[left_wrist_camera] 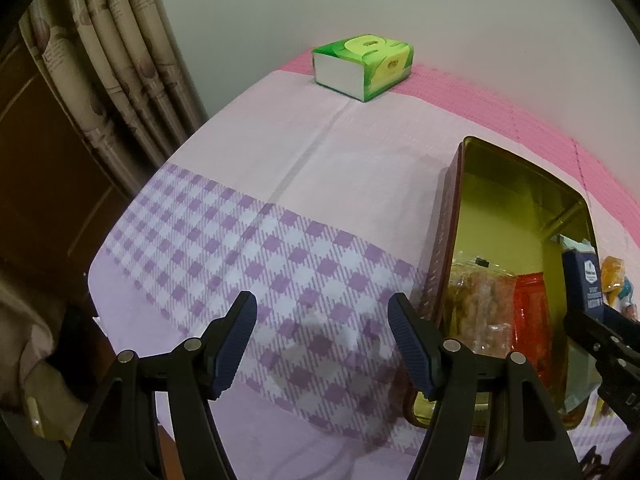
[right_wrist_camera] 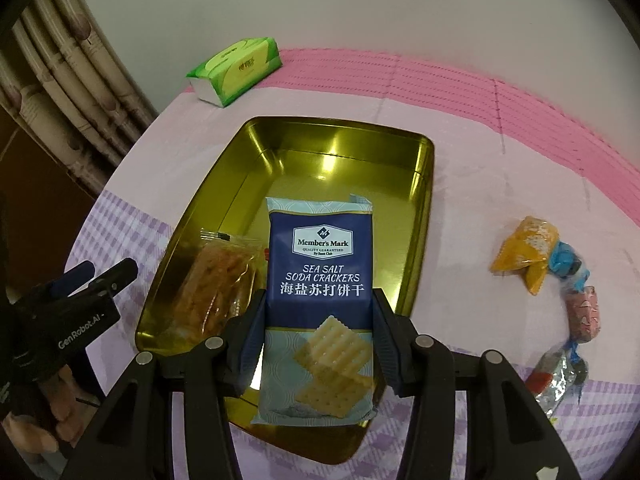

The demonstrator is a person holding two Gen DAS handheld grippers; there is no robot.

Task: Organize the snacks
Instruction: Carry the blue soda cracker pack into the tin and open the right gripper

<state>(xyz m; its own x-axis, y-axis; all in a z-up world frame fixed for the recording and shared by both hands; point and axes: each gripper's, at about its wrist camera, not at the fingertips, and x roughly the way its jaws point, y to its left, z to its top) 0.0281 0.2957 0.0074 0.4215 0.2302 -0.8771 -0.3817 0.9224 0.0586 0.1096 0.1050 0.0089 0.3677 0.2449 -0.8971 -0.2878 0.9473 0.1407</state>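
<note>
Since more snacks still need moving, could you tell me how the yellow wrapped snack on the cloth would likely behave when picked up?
The yellow wrapped snack looks crinkled and folded, so it would probably flex rather than stay stiff. It seems small and probably light. Its glossy film may slip between tongs, and it lies against the blue-wrapped candy, which might shift too.

Cracker packet (right_wrist_camera: 320,264) clamped in right gripper (right_wrist_camera: 320,300) above gold tin (right_wrist_camera: 424,184), clear snack bag (right_wrist_camera: 218,280) inside, wrapped snacks (right_wrist_camera: 528,254) beside it

A home, likely a living or dining room. Ahead of the tool a table (left_wrist_camera: 304,168) wears a lilac checked cloth; beyond it lies a green tissue pack (left_wrist_camera: 362,66) against a plain wall, with patterned curtains (left_wrist_camera: 120,64) off to the left.
</note>
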